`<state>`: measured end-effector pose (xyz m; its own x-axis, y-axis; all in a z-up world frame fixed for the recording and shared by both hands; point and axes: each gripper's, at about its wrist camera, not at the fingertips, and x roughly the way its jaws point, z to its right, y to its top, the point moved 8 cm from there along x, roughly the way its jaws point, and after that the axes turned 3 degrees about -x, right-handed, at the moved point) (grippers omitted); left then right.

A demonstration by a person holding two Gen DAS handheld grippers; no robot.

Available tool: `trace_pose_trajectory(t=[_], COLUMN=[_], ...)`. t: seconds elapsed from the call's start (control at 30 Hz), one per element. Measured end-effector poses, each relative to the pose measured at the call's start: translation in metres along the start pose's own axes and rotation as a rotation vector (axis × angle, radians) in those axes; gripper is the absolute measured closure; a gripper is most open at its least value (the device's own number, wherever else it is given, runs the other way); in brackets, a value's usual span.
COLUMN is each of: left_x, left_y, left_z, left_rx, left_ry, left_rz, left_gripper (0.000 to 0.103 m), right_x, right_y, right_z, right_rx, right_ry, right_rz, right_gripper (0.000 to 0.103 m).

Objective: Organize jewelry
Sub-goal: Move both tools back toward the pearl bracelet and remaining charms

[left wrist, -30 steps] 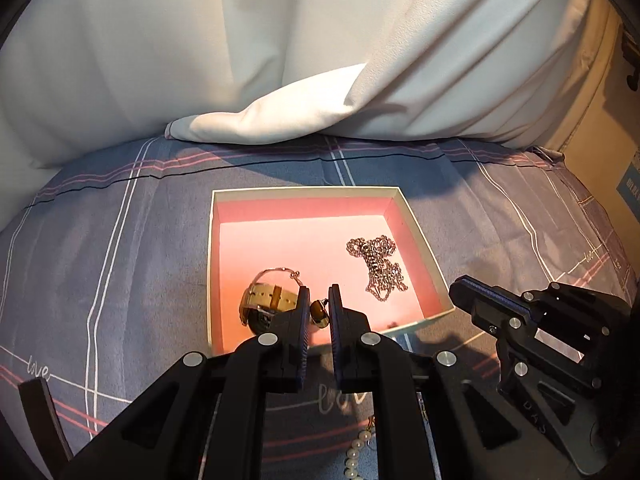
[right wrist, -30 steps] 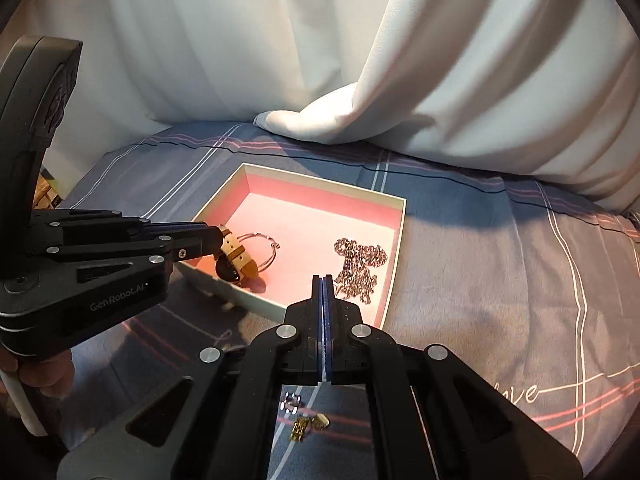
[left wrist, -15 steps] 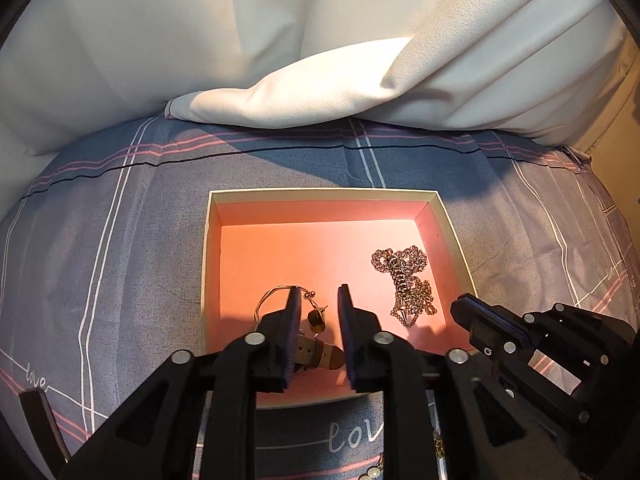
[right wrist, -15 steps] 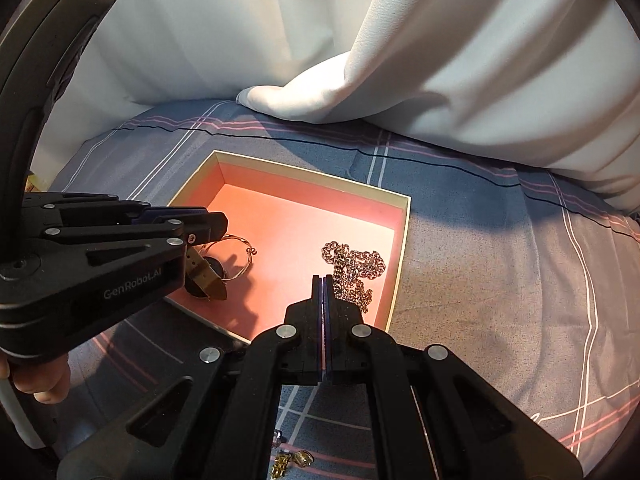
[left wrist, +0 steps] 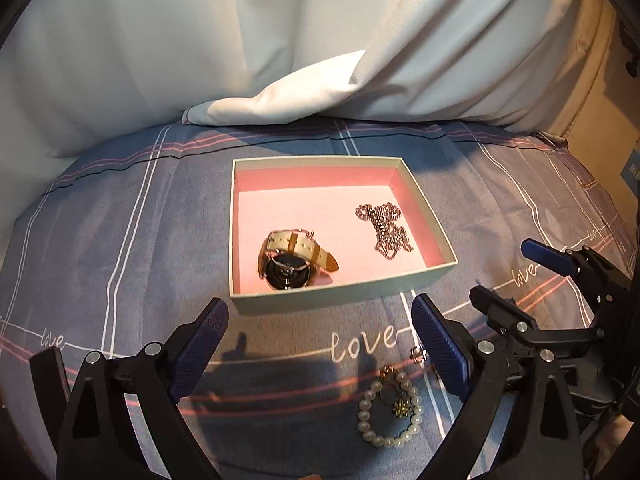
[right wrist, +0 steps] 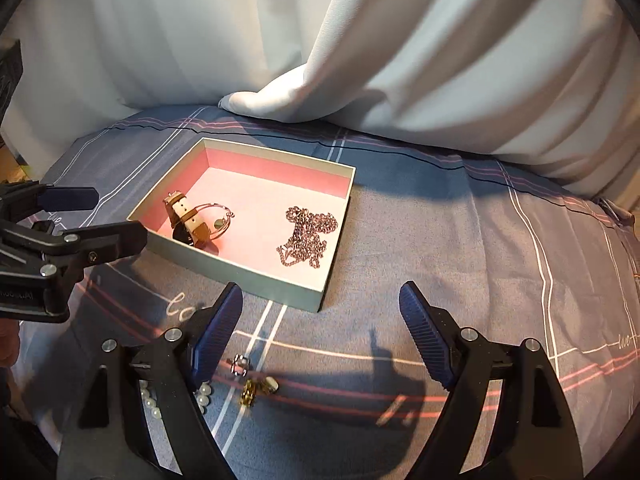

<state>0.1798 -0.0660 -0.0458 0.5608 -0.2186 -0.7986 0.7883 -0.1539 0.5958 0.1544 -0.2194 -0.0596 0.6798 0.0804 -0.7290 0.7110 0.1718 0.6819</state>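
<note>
Jewelry is partly sorted, as we read it: the watch (left wrist: 294, 258) and the chain necklace (left wrist: 383, 229) already lie in the pink-lined box (left wrist: 344, 290), the watch with a thin hoop (right wrist: 218, 220) at the near left, the necklace apart to its right. Outside on the bedspread (left wrist: 120, 240), near our fingertips, remain the pearl bracelet (left wrist: 390, 412), a small gold charm (right wrist: 249, 394) and a silver stud (right wrist: 240, 363), so we judge several pieces are yet to go in.

A second ago our left gripper (left wrist: 320, 344) was pinched on the watch above the box's near edge; its jaws have just been opening, and now they stand wide and empty, drawn back from the box. Our right gripper (right wrist: 320, 336), pressed shut then, has likewise just spread wide with nothing between its jaws.
</note>
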Motion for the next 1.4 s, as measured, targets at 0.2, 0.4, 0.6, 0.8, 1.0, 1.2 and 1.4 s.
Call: trace_pose_trajectory(t=[0.2,0.4,0.6,0.8,1.0,1.2,1.4], left_x=[0.004,0.019,0.037,0.037,0.029,0.032,0.032], left_y=[-0.068,-0.102,-0.103,-0.101,-0.095,-0.095,-0.084], left_z=[0.023,0.041,0.037,0.039,0.028,0.024,0.016], left_rx=[0.065,0.12,0.109,0.139,0.05,0.143,0.04], left_ry=[-0.016,-0.047,-0.035,-0.042,-0.117,0.002,-0.011], left_rz=[-0.061,-0.119,-0.129,-0.116,-0.118,-0.083,-0.07], left_gripper=[0.011,0.01,0.01,0.015,0.035,0.072,0.094], right_x=[-0.008,-0.006,-0.002,0.002,0.005,0.008,0.015], right_y=[-0.055,-0.098,-0.107,-0.108,-0.105,-0.101,-0.088], right_z=[-0.006,-0.009,-0.004,-0.007,-0.016,-0.024,-0.043], right_rx=[0.008,-0.014,0.027,0.037,0.014,0.007,-0.004], right_ry=[0.008,-0.022,-0.02,-0.012,0.003,0.012,0.064], right_rz=[-0.069,-0.143,-0.16,-0.164,-0.161,-0.157,-0.127], right_gripper=[0.023,0.023,0.023,0.023,0.023,0.023,0.027])
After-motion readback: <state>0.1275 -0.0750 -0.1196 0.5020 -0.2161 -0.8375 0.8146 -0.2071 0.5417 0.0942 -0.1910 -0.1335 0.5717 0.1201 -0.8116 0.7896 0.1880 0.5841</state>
